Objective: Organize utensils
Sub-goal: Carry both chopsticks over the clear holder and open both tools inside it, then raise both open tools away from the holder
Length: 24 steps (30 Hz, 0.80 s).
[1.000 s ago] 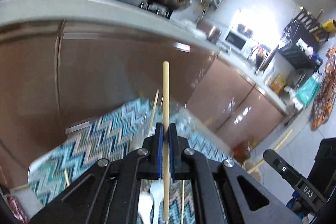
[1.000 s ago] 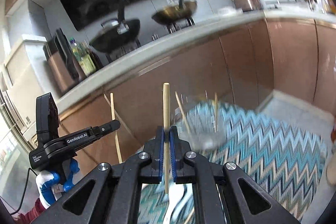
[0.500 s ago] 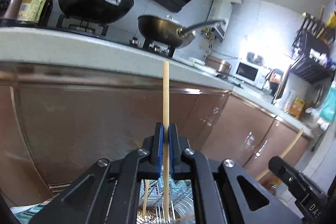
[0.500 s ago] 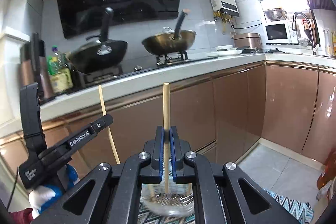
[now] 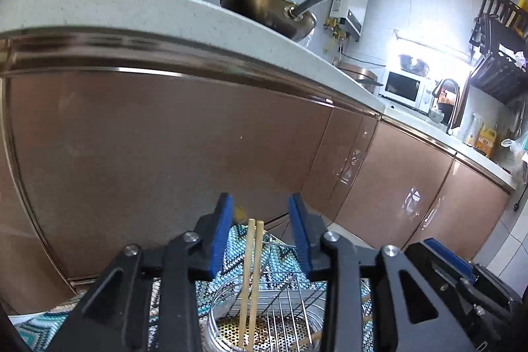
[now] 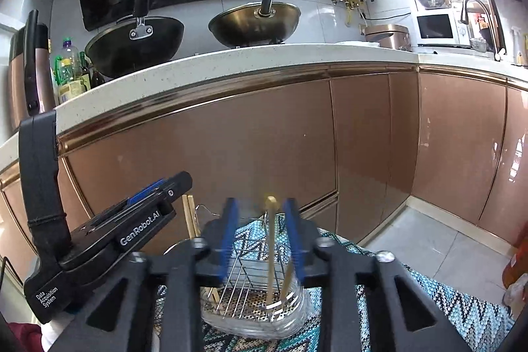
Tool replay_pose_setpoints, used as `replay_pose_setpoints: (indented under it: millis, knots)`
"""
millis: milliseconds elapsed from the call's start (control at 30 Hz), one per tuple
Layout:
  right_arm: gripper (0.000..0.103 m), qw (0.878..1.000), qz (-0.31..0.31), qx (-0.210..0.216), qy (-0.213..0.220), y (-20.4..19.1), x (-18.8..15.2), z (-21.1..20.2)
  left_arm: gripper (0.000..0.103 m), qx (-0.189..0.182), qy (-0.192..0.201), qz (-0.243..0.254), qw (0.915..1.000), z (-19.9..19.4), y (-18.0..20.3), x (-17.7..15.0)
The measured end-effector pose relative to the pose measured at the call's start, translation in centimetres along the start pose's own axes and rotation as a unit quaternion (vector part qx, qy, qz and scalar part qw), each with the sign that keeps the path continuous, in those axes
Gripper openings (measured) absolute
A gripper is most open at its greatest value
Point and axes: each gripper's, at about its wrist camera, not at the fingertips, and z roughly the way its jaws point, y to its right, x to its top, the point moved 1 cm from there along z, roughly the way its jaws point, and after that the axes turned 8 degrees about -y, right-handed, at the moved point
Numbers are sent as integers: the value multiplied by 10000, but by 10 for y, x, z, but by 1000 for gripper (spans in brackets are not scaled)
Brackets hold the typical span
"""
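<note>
My right gripper [image 6: 260, 233] has its blue-padded jaws spread apart, gripping nothing. Between them stands a pale wooden chopstick [image 6: 270, 249], blurred, its lower end inside the clear round utensil holder with a wire divider [image 6: 254, 302]. The holder sits on a teal zigzag-patterned mat [image 6: 429, 302]. My left gripper [image 6: 132, 220], black, is beside the holder's left, with two more wooden chopsticks [image 6: 191, 216] just behind it.
</note>
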Motion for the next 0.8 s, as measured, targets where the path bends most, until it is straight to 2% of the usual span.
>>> replay_pose_setpoints:
  millis: [300, 433, 600, 700, 800]
  knots:
    - [42, 9993, -57, -220, 311, -13, 12, -63, 38, 63, 180, 182, 9997, -70, -16, 25]
    - [43, 9985, -40, -247, 486, -21, 16, -104, 43, 92, 383, 155, 9991, -124, -32, 39]
    - [51, 9965, -101, -292, 777, -43, 21, -166, 48, 156, 648, 154, 9977, -191, -46, 55]
    - [59, 9948, -170, -310, 956, -60, 22, -202, 53, 169, 874, 146, 9959, -236, -52, 62]
    - [75, 9920, -257, -387, 1174, -76, 22, -235, 57, 161, 1050, 150, 9942, -274, -54, 65]
